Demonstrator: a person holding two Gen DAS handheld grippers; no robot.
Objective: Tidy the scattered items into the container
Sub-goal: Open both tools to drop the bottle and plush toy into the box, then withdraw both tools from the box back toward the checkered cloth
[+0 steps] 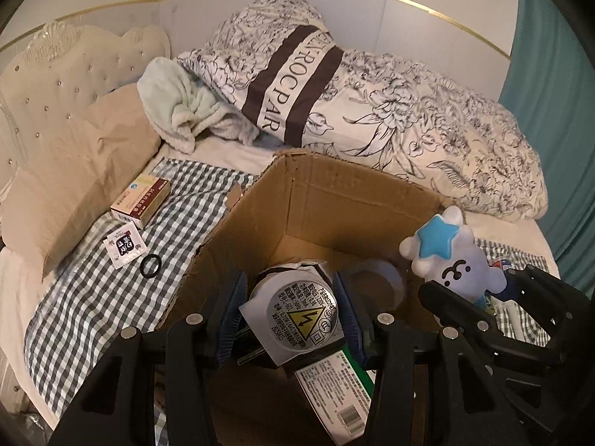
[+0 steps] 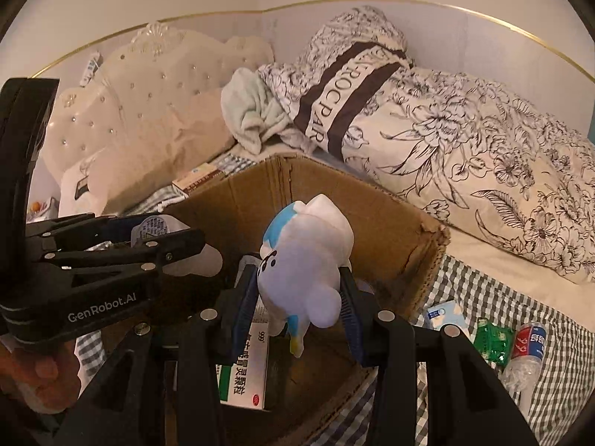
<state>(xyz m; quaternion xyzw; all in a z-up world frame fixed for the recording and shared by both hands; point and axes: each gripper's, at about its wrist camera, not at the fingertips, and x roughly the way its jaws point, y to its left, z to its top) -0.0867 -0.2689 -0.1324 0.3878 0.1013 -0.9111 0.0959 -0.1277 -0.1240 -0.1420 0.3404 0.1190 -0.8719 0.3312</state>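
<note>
An open cardboard box [image 1: 353, 200] stands on the checked bedsheet; it also shows in the right wrist view [image 2: 401, 238]. My left gripper [image 1: 290, 312] is shut on a round plug-in device with a warning label [image 1: 301, 312], held over the box. My right gripper [image 2: 299, 301] is shut on a white plush toy with a blue star [image 2: 308, 260], held over the box's right side; the toy also shows in the left wrist view [image 1: 453, 256]. A green and white medicine box [image 2: 245, 364] lies inside the box.
Left of the box lie a medicine carton [image 1: 143, 200], a small sachet [image 1: 124, 247] and a black ring [image 1: 151, 265]. Right of it lie a small blue packet [image 2: 444, 314], a green wrapper [image 2: 492, 338] and a plastic bottle [image 2: 526, 353]. Pillows and a duvet [image 1: 409, 111] lie behind.
</note>
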